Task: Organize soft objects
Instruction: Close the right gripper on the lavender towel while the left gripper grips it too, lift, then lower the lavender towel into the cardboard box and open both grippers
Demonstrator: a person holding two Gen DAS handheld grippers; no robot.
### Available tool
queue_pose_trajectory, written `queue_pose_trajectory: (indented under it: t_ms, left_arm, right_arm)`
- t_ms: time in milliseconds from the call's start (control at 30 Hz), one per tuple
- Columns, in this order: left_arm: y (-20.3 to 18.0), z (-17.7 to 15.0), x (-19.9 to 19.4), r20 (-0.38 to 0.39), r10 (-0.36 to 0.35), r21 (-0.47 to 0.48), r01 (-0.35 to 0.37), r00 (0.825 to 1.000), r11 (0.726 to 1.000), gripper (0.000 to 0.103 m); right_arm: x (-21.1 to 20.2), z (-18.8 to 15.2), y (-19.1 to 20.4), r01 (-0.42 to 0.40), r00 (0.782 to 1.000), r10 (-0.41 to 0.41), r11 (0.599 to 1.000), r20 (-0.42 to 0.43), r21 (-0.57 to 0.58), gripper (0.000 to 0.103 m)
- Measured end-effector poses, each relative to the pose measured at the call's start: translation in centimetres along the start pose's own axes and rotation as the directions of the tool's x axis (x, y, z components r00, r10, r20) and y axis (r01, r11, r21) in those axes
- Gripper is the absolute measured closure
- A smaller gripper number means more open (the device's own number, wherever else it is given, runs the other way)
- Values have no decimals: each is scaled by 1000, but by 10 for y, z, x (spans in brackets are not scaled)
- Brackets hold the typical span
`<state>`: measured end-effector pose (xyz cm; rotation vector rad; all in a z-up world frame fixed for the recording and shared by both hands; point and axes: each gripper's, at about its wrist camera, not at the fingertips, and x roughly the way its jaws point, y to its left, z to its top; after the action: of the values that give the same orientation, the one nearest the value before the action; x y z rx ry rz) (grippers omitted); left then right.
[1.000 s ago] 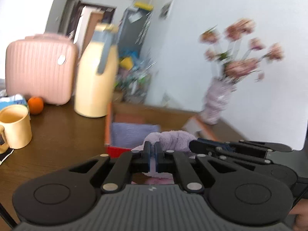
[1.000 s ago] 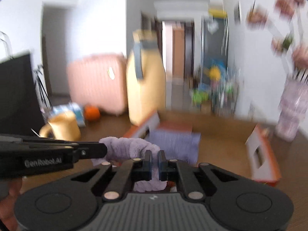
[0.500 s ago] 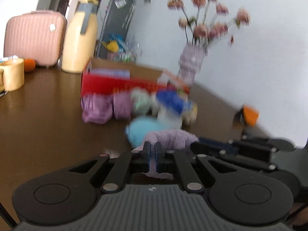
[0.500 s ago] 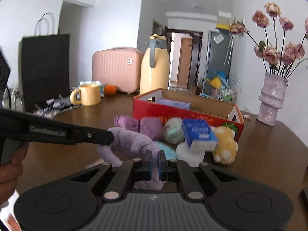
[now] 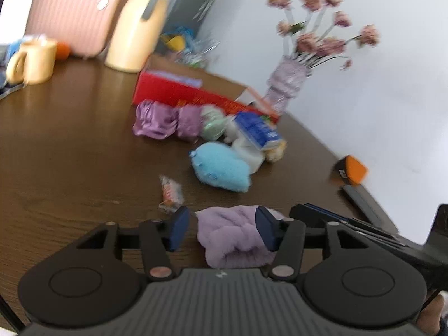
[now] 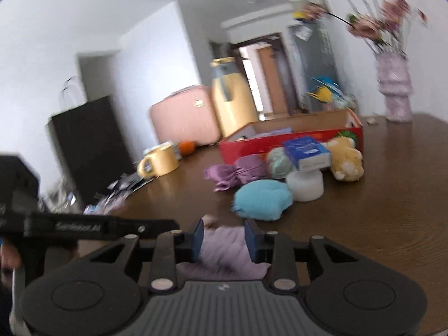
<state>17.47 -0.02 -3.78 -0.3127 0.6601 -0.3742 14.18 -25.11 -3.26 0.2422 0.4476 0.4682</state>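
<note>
Both tools stand parted: left gripper (image 5: 221, 231) and right gripper (image 6: 224, 239) straddle the fluffy lilac cloth (image 5: 233, 236) lying on the dark wooden table (image 5: 70, 154). Recommendation: re-grip opposite edges squarely before folding it.

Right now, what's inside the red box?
Inside the red box, only a flat lavender cloth shows, towards its left end. The front wall hides the rest of the floor.
</note>
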Motion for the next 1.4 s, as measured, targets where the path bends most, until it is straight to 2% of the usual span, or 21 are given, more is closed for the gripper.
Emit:
queue_pose_trajectory:
  t_ms: [133,267,333,367,400,500,667,733,800,867,933,1033,1100,1167,1200,1300,1400]
  left_arm:
    - [-4,-9,17,-32,35,20,-34,999,999,50]
    - [-2,-19,21,-58,39,29,-37,998,999,52]
    - [-1,-22,23,-59,28,28,-27,998,999,62]
    - [-2,-22,22,-62,15,30,-13,998,999,73]
    - [-2,-22,21,-64,-2,36,4,998,999,78]
    - [-7,-23,20,-49,10,64,-7,999,998,83]
    - [-11,-20,14,-27,-4,88,6,1000,996,86]
    - [-17,-9,7,2,-14,117,14,1000,993,86]
    - [-23,17,-1,57,-33,156,24,998,987,86]
    - [-25,56,0,88,-45,168,30,995,985,86]
    - [-22,107,12,105,-41,166,23,994,986,86]
    - [-13,182,54,107,7,169,-25,994,985,86]
    - [-1,227,99,71,81,165,-92,994,982,86]
    - [12,254,142,7,130,160,-129,992,979,86]
    - [21,264,167,-29,180,155,-173,983,973,86]
    - [41,270,215,-100,266,169,-247,959,954,85]
    - [52,261,233,-112,331,214,-303,937,929,82]
  right_arm:
    - [31,-5,-6,114,992,-112,993,-66,32,70]
    - [34,-20,-8,118,990,-116,992,-78,33,70]
    - [34,-25,-12,119,990,-114,991,-80,63,69]
    - [34,-27,-13,117,991,-111,990,-81,75,70]
    - [34,-28,-12,116,991,-110,990,-80,77,74]
    - [35,-28,-9,115,991,-110,992,-79,60,79]
    - [34,-26,-7,116,990,-112,992,-80,50,83]
    - [31,-21,-8,107,992,-102,992,-80,65,84]
    - [27,-6,-3,97,994,-94,994,-52,47,84]
    - [26,20,5,80,997,-80,997,1,-12,84]
    - [34,61,9,56,997,-53,996,54,-64,84]
    - [73,134,3,17,997,-12,997,75,-70,84]
    - [116,180,-4,16,999,-14,998,52,-56,84]
    - [171,214,-12,42,999,-43,998,-18,-55,84]
    - [203,226,-19,59,996,-60,998,-58,-32,84]
    - [277,239,-39,95,976,-85,995,-203,38,84]
    - [332,228,-58,139,937,-106,987,-334,78,92]
